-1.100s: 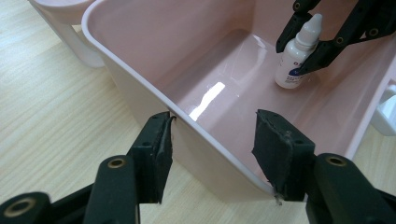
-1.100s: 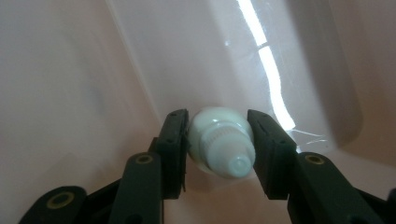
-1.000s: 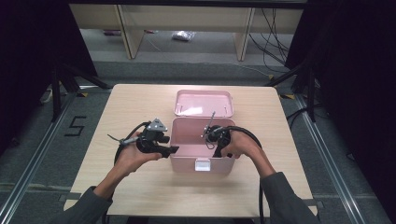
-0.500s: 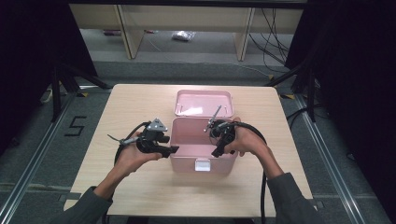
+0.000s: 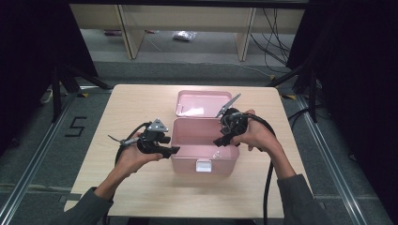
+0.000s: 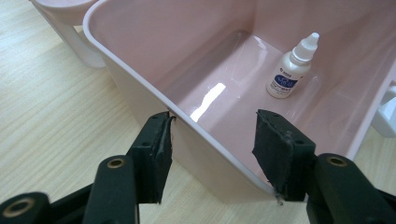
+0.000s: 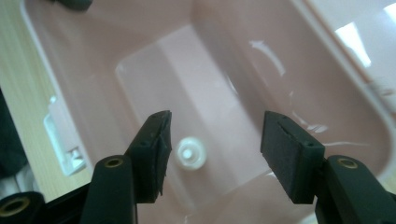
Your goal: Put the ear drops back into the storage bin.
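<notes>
Pink box (image 5: 202, 150) wall is sitting between the left claw's (image 6: 212, 149) parted jaws, while the right claw (image 7: 215, 156), just opening, is hovering empty above the dropper bottle (image 7: 191, 153).

Both grippers black: left gripper (image 5: 162, 146) has a grey three-cornered top plate, right gripper (image 5: 226, 136) trails a thick black cable, jaws show brass-ringed pivot holes and worn pads (image 6: 279, 151); sleeves look dark grey, hard to tell.
</notes>
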Available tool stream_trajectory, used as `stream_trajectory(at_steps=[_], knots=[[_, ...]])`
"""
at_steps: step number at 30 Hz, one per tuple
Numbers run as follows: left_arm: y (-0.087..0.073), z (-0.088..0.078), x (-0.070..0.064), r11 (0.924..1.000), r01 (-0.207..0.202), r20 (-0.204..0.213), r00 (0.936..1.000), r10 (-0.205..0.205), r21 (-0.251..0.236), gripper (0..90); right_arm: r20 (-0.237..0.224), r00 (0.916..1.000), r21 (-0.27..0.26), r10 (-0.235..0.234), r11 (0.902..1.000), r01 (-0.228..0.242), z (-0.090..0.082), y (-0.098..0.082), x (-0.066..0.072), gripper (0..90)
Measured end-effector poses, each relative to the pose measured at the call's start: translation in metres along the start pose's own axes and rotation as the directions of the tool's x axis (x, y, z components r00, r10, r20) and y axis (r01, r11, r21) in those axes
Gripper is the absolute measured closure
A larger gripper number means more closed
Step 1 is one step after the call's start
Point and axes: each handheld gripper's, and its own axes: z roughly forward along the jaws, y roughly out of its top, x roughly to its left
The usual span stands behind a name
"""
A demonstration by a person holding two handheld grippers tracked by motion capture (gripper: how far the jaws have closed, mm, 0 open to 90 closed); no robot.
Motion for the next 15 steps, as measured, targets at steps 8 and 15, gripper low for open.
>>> stream_trajectory(at_steps=[8,15], knots=[[0.0,0.0,0.0,1.0,0.0,0.0,1.0,0.0,0.0,46.4,0.05,0.9943,-0.092,0.095,0.9917,-0.09,-0.007,-0.008,-0.021,45.3],[0.0,0.0,0.0,1.0,0.002,-0.001,1.0,-0.002,-0.001,46.4,0.09,0.9773,-0.173,0.192,0.9693,-0.175,-0.015,-0.014,-0.035,46.2]])
